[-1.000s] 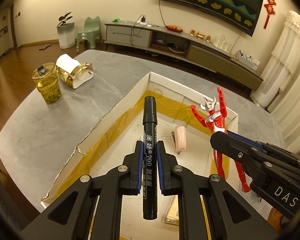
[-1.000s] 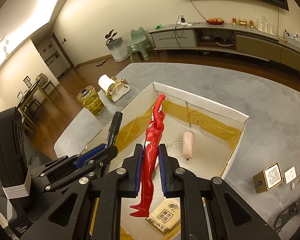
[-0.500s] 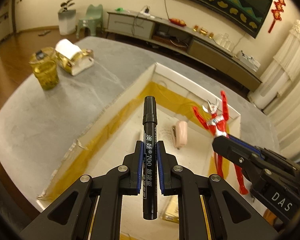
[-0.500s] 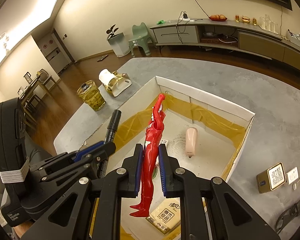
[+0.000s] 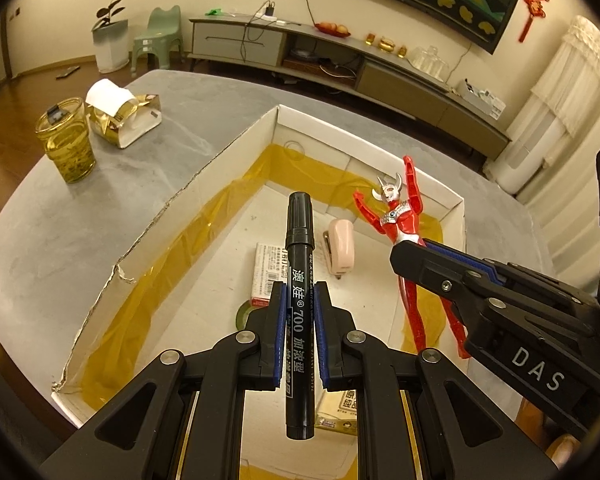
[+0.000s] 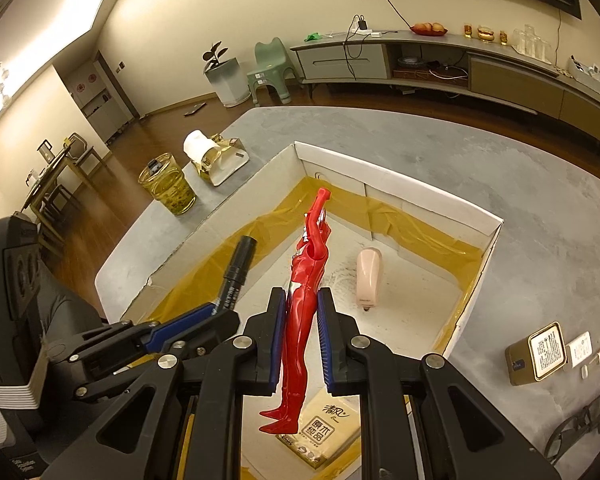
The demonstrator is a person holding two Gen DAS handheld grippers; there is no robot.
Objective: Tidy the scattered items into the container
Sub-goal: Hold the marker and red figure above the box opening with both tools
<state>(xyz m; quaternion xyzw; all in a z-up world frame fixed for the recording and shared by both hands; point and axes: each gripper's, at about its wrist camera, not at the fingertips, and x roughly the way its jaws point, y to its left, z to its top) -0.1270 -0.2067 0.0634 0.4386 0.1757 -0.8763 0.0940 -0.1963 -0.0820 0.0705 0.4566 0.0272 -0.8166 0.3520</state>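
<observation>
My left gripper (image 5: 299,300) is shut on a black marker (image 5: 299,264) and holds it above the open white cardboard box (image 5: 220,152). My right gripper (image 6: 299,304) is shut on a red and silver toy figure (image 6: 306,280) and holds it over the same box (image 6: 396,184). The figure (image 5: 400,216) and the right gripper also show in the left wrist view, and the marker (image 6: 236,272) in the right wrist view. Inside the box lie a pink stapler (image 6: 367,276), a tissue pack (image 6: 320,436), a red and white small carton (image 5: 270,272) and a tape roll (image 5: 244,314).
On the grey table stand a yellow glass jar (image 5: 66,140) and a gold tissue holder (image 5: 120,116) at the far left. Right of the box lie a gold tin (image 6: 540,354), small white cards (image 6: 580,350) and black glasses (image 6: 580,432).
Both grippers have moved forward and lower over the box with their objects still held. The carton and tape roll on the box floor have come into view.
</observation>
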